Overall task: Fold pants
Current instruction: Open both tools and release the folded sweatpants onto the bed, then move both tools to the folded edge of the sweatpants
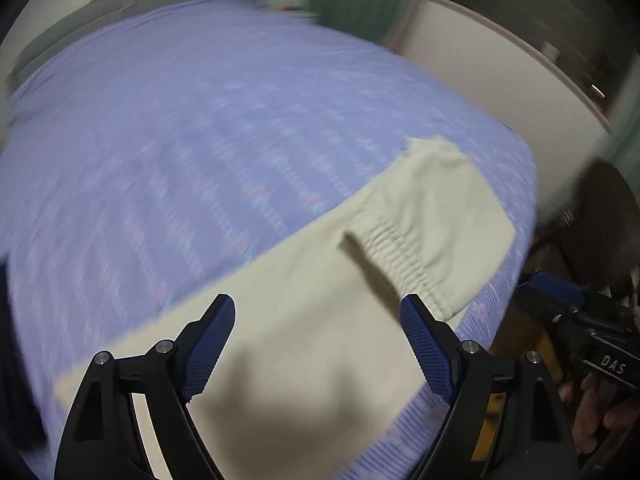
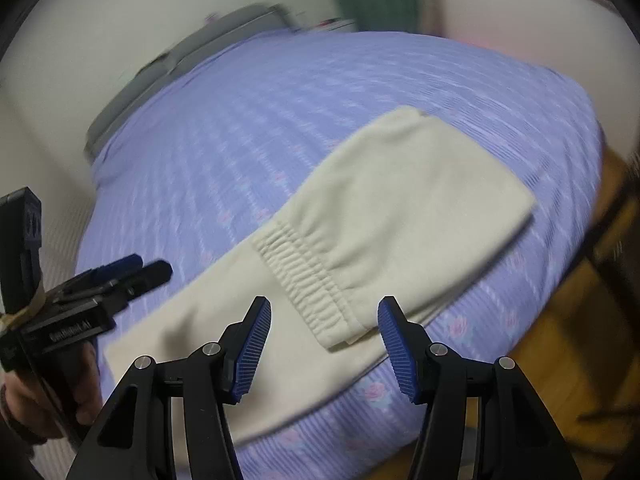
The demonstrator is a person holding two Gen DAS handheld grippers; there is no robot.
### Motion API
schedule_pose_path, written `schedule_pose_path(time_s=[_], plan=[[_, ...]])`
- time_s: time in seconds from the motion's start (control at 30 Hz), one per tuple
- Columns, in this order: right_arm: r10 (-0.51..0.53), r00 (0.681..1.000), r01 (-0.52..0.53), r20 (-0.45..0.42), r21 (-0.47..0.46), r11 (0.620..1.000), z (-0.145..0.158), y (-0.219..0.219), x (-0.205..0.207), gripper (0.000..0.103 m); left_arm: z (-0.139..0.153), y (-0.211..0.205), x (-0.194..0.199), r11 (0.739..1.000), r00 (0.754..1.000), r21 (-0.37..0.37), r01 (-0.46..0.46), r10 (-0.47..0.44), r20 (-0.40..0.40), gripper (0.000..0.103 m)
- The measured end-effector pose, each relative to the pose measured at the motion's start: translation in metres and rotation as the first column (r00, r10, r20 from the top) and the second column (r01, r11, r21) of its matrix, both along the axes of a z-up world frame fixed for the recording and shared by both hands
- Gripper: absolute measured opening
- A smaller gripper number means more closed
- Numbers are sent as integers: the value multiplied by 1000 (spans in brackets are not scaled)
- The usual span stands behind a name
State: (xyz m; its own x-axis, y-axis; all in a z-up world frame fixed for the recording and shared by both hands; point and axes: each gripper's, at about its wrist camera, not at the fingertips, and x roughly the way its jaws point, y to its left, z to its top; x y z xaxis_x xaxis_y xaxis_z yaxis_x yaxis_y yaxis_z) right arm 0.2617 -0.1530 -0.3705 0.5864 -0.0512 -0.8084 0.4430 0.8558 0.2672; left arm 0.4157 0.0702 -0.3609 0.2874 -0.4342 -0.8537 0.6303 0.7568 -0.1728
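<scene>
Currently both the left gripper (image 1: 318, 322) and right gripper (image 2: 325, 322) gape empty; risk: snagging the pants (image 2: 404, 216) waistband (image 2: 304, 284) undoes fold.

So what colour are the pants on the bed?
Cream pants, clearest in the right wrist view.

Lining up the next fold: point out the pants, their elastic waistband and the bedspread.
pants (image 2: 400, 200), right wrist view, on the folded-over panel.
elastic waistband (image 2: 304, 280), right wrist view, mid-gather.
bedspread (image 1: 200, 140), left wrist view, bare lilac area.
</scene>
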Motion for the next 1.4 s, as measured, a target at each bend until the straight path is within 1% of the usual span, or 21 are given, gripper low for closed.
schedule_pose_path(time_s=[0.1, 0.13, 0.23, 0.4, 0.53, 0.6, 0.73, 0.87, 0.9, 0.93, 0.97, 1.0, 1.03, 1.1, 1.13, 1.17, 1.2, 1.23, 1.33, 1.37, 1.4], plan=[[147, 989, -147, -10, -67, 987, 20, -1, 4, 57, 27, 20, -23, 981, 980, 6, -195, 195, 27, 85], [198, 980, -198, -13, -96, 975, 28, -2, 5, 57, 41, 28, -32, 963, 962, -8, -270, 270, 30, 84], [342, 940, -337, -1, -177, 925, 63, -4, 8, 57, 71, 44, -51, 923, 922, -33, -384, 385, 51, 85], [428, 904, -419, 6, -190, 888, 109, -3, 22, 64, 107, 62, -74, 888, 881, -42, -459, 460, 105, 85], [522, 853, -511, 5, -200, 836, 138, 25, 49, 64, 125, 85, -84, 833, 824, -57, -550, 553, 125, 85], [572, 820, -558, -1, -221, 800, 147, 43, 62, 64, 130, 102, -88, 772, 761, -53, -633, 634, 139, 85], [642, 767, -626, -20, -248, 739, 162, 75, 85, 64, 137, 139, -92, 654, 650, -47, -755, 756, 77, 84], [718, 695, -703, -37, -249, 667, 169, 107, 110, 64, 145, 160, -101, 563, 557, -45, -825, 824, 104, 84], [741, 670, -725, -40, -252, 641, 170, 115, 114, 64, 147, 165, -105, 529, 522, -45, -847, 845, 119, 84], [763, 645, -745, -42, -259, 615, 172, 122, 119, 64, 147, 167, -106, 509, 501, -44, -859, 856, 124, 84], [789, 612, -768, -45, -271, 580, 172, 130, 123, 64, 146, 170, -110, 470, 462, -42, -882, 878, 128, 84], [819, 571, -794, -49, -284, 537, 171, 140, 128, 64, 145, 173, -114, 446, 438, -43, -894, 890, 128, 84], [845, 532, -818, -49, -290, 498, 170, 147, 131, 64, 142, 175, -119, 395, 387, -45, -917, 913, 127, 84], [887, 459, -857, -49, -287, 428, 169, 162, 138, 64, 136, 178, -129, 327, 319, -45, -944, 939, 132, 84], [918, 395, -887, -46, -280, 367, 165, 172, 143, 64, 130, 177, -135, 273, 265, -42, -961, 954, 140, 84], [935, 351, -904, -43, -276, 327, 162, 179, 146, 64, 126, 176, -138, 239, 231, -42, -970, 963, 143, 84], [956, 290, -924, -43, -272, 268, 156, 189, 149, 64, 118, 175, -145, 169, 160, -54, -984, 977, 142, 84], [972, 231, -941, -45, -264, 211, 151, 199, 153, 64, 113, 174, -149, 134, 125, -59, -989, 983, 138, 84], [995, 62, -967, -74, -252, 42, 129, 224, 158, 64, 81, 178, -157, -7, -11, -40, -999, 995, 103, 84], [996, 31, -969, -81, -247, 10, 124, 233, 161, 64, 71, 179, -161, -40, -43, -37, -999, 996, 78, 84], [996, -9, -972, -89, -234, -30, 115, 241, 164, 64, 55, 183, -163, -91, -93, -40, -995, 995, 38, 84]])
